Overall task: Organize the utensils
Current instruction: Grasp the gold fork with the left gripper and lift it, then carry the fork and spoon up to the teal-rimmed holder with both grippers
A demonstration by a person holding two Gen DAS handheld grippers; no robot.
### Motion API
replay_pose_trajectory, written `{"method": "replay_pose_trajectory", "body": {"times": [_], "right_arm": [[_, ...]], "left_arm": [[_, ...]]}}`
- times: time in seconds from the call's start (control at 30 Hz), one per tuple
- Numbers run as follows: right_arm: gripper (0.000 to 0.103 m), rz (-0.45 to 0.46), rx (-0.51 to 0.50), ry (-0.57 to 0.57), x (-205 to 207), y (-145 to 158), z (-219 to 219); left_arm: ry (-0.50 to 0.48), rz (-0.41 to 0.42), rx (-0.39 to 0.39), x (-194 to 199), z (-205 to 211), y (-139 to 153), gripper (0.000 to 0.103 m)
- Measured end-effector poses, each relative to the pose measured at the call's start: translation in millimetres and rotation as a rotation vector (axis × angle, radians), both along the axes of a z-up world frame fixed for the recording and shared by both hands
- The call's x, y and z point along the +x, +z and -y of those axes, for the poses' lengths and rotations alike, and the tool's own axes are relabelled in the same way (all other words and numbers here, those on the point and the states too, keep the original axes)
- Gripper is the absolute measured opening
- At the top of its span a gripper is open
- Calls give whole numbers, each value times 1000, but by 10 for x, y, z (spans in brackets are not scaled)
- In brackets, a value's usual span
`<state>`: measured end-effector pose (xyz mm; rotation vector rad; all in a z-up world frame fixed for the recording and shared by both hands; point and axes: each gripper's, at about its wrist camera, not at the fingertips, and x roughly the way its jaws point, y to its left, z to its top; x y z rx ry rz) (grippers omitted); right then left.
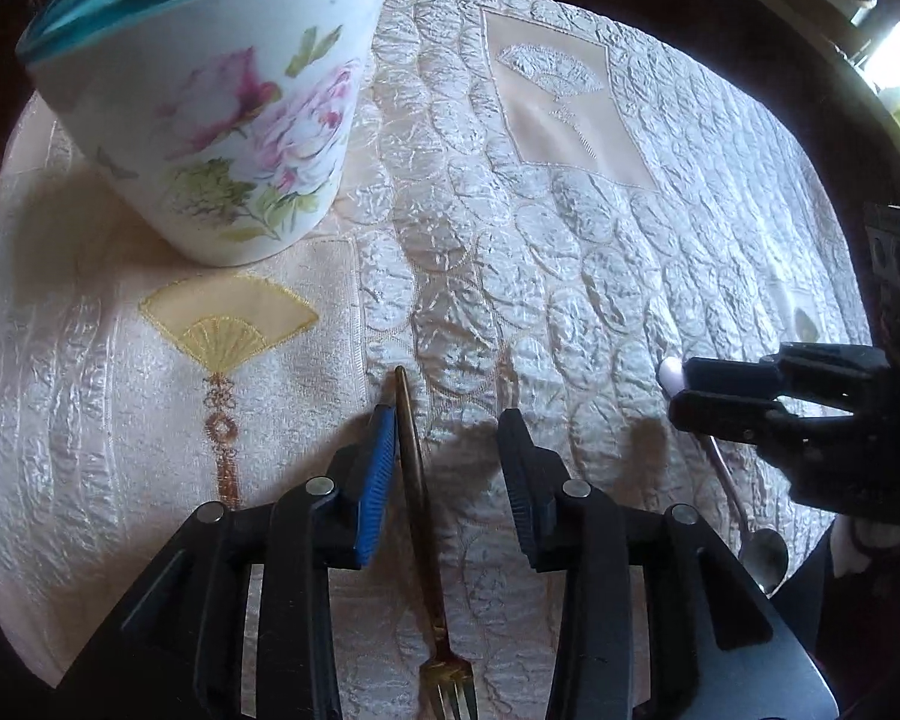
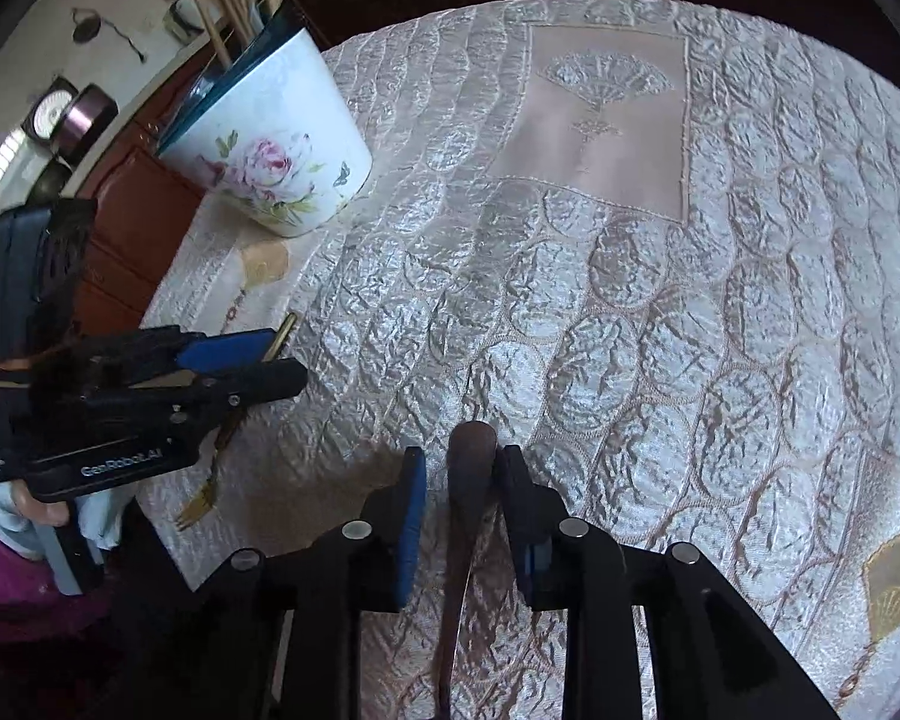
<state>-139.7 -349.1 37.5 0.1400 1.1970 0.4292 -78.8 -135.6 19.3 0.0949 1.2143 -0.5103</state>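
Low in the left wrist frame, my left gripper (image 1: 447, 456) fingers sit open astride the gold fork (image 1: 417, 480); my right gripper (image 2: 459, 501), also open, straddles the spoon (image 2: 471, 480) on the bench. Next I'd close, then carry both to the floral cup (image 1: 210, 120) upper left

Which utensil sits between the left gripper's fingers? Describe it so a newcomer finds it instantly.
Start at the floral cup on the quilted cream tablecloth. Nearer the camera, between the open fingers of the left gripper, lies a gold fork, tines toward the camera. Unlike the silver spoon to its right, it is brass-coloured and pronged.
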Motion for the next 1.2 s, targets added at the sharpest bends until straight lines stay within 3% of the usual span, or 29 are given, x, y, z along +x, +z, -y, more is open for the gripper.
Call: {"method": "replay_pose_trajectory", "body": {"times": [0.07, 0.13, 0.27, 0.33, 0.37, 0.4, 0.67, 0.77, 0.9, 1.03, 1.2], "right_arm": [[15, 25, -57, 9, 1, 2, -100], [15, 47, -94, 35, -26, 35, -187], [14, 102, -72, 29, -115, 238, -195], [14, 136, -61, 16, -138, 362, -176], [4, 152, -59, 11, -138, 423, -170], [3, 165, -60, 8, -138, 466, -181], [1, 205, -47, 9, -127, 564, -235], [2, 168, -69, 23, -116, 470, -190], [18, 77, -99, 7, -63, 205, -93], [18, 30, -144, 34, -16, -69, -166], [14, 81, -141, 32, 15, -77, -290]], "left_arm": [[-11, 14, 5, -13, 3, -2, 31], [-19, 53, 30, -32, 2, -5, 6], [9, 19, -60, -18, -186, 93, 5], [22, 36, -80, -32, -272, 179, 5], [27, 45, -94, -43, -299, 236, 5], [28, 55, -103, -52, -317, 282, 5], [30, 134, -153, -121, -370, 672, 5], [32, 141, -156, -152, -393, 707, 5], [49, 135, -164, -161, -457, 701, 5], [55, 130, -171, -176, -480, 710, 5], [52, 135, -160, -211, -483, 702, 5]]}}
